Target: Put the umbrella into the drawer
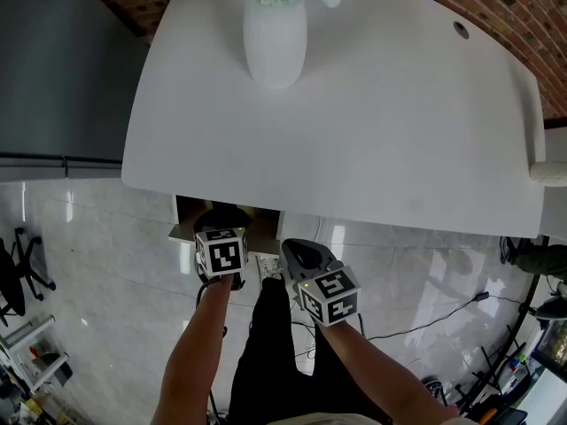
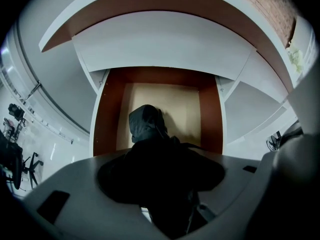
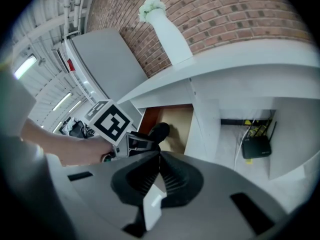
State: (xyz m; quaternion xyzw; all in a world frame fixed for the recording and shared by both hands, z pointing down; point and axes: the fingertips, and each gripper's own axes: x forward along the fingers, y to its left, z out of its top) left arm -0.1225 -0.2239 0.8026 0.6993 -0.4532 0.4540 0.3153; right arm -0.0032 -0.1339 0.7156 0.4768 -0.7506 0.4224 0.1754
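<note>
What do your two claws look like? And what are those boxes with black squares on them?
Both are smooth grey plastic with black fingers. The right claw has ribbed black pads. The left claw carries a white cube printed with black square markers, and the right one has a matching second cube. The arms behind them are bare, with no sleeves showing.

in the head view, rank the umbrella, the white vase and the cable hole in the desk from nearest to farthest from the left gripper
From the left gripper:
1. umbrella, just ahead of it, reaching into the open drawer under the desk's front edge.
2. white vase, on the desk's far side, slightly to the right.
3. cable hole, at the desk's far right corner.
</note>
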